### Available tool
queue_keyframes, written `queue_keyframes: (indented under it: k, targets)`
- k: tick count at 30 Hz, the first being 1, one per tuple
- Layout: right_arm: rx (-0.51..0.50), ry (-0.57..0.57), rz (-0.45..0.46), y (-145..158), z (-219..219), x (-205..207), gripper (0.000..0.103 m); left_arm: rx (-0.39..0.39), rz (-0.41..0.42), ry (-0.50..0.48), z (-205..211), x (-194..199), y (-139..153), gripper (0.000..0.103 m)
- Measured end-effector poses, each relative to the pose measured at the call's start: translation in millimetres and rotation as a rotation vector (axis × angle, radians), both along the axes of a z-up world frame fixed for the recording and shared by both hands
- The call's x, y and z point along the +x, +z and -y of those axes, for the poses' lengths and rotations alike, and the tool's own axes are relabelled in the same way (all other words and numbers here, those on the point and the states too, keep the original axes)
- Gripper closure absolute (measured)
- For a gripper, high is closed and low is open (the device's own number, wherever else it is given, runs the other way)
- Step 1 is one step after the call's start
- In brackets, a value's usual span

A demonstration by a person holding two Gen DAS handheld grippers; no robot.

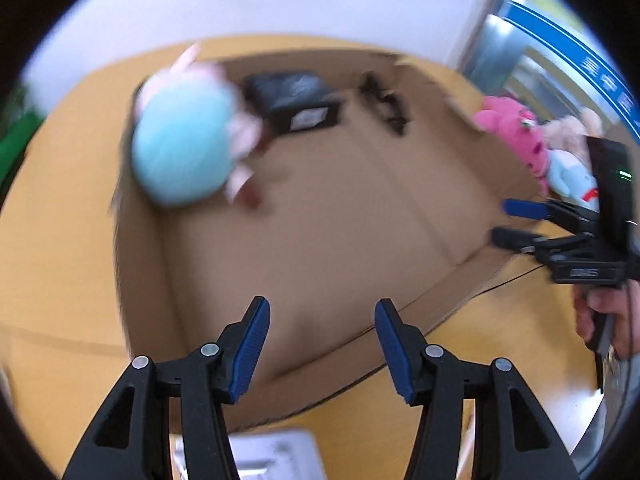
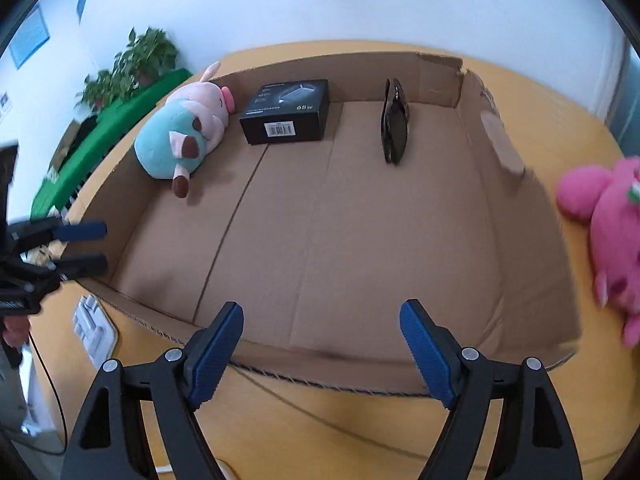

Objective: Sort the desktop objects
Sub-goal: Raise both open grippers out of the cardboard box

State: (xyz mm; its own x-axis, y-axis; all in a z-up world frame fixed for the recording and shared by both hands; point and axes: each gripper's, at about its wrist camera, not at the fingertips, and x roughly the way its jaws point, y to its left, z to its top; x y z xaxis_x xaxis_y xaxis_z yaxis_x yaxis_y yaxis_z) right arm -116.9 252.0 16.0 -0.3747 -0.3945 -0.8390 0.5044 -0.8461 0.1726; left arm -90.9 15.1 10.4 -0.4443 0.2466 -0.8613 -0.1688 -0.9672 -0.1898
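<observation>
Both claws — left claw [image 1: 322, 344], right claw [image 2: 322, 354] — gape empty; pink toy [image 2: 604, 236] right of them could get knocked off the tabletop [image 2: 320, 420].

I am holding my left gripper [image 1: 322, 344] and right gripper [image 2: 322, 354] tilted downward, both with jaws apart, gripping nothing.

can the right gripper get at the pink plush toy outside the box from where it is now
Probably yes. The right gripper is open and empty, and the pink plush toy lies on the desk just outside the cardboard box, off to its right, with nothing seen between them.
</observation>
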Motion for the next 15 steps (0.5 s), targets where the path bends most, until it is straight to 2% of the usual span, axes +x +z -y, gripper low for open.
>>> queue_keyframes:
  k: [2,12,15]
  targets:
    - [-0.019,-0.009,-0.014,1,1,15,0.022,0.032,-0.047,0.011,15,12,-2,0.05]
    - [-0.018,-0.17,-0.049,0,23,67,0.021,-0.062,-0.113,0.022,46,34,1,0.049]
    - [-0.015,-0.203,-0.051,3,36,76,0.021,-0.037,-0.125,0.043,59,38,4,0.049]
